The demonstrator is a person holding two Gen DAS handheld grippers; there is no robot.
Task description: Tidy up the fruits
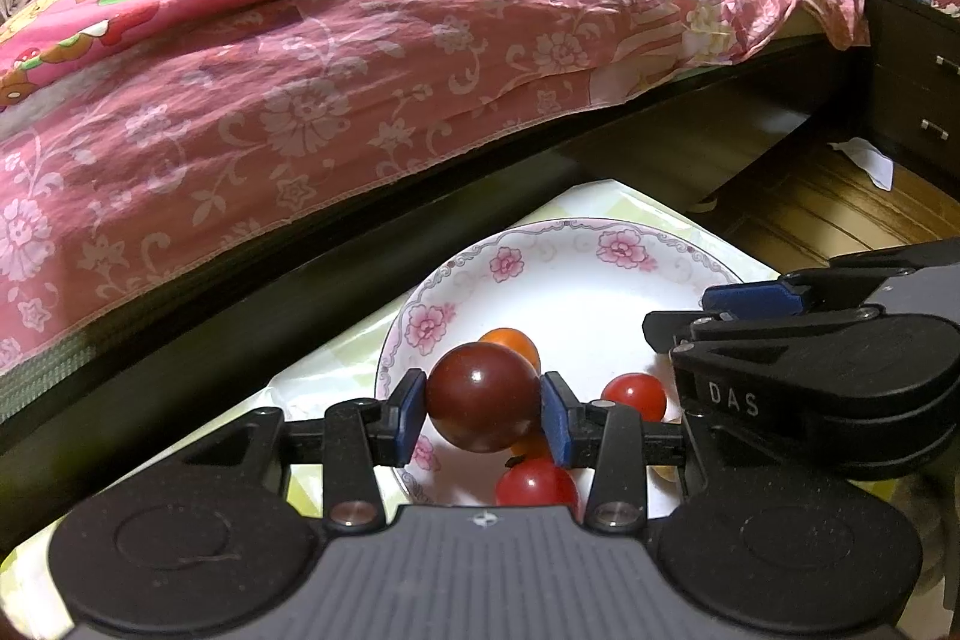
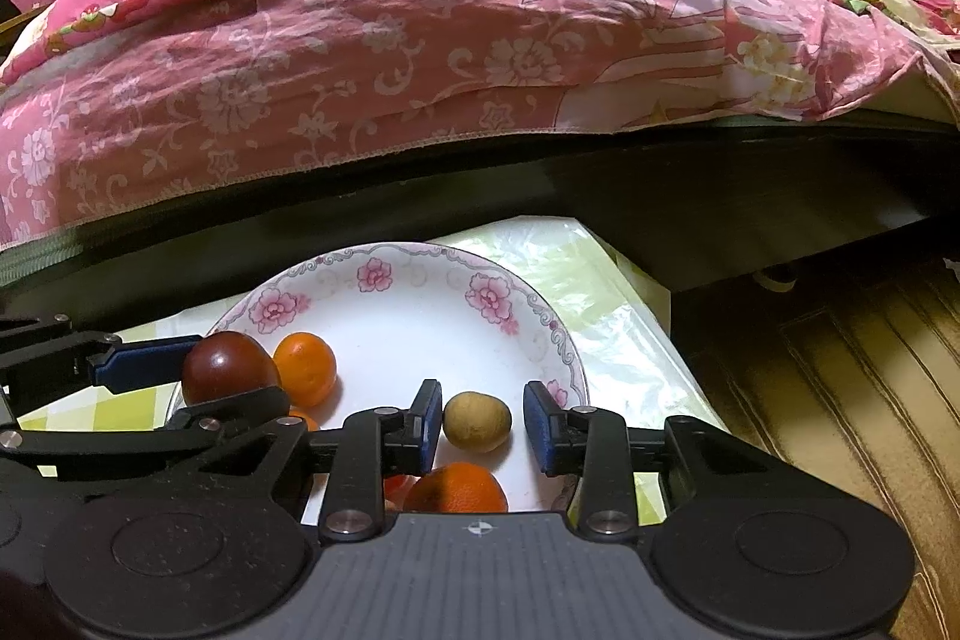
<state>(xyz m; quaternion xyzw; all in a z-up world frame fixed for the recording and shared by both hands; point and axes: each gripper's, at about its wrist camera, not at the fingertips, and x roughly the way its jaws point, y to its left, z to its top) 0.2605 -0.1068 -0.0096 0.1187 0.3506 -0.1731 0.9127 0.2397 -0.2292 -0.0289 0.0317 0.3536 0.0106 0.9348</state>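
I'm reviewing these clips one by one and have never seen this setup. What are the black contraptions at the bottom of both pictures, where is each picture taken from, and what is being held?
No robot here: a person carries a hand-held gripper in each hand, and each has a camera looking forward along its two blue-padded fingers. One picture is from the left one, the other from the right.

The left hand-held gripper is shut on a dark red fruit above a flowered plate. The right hand-held gripper is open around a small brown fruit on the plate, not yet squeezing it.

Also on the plate are small orange fruits and red tomatoes. The plate sits on a table with a pale checked cloth beside a bed.
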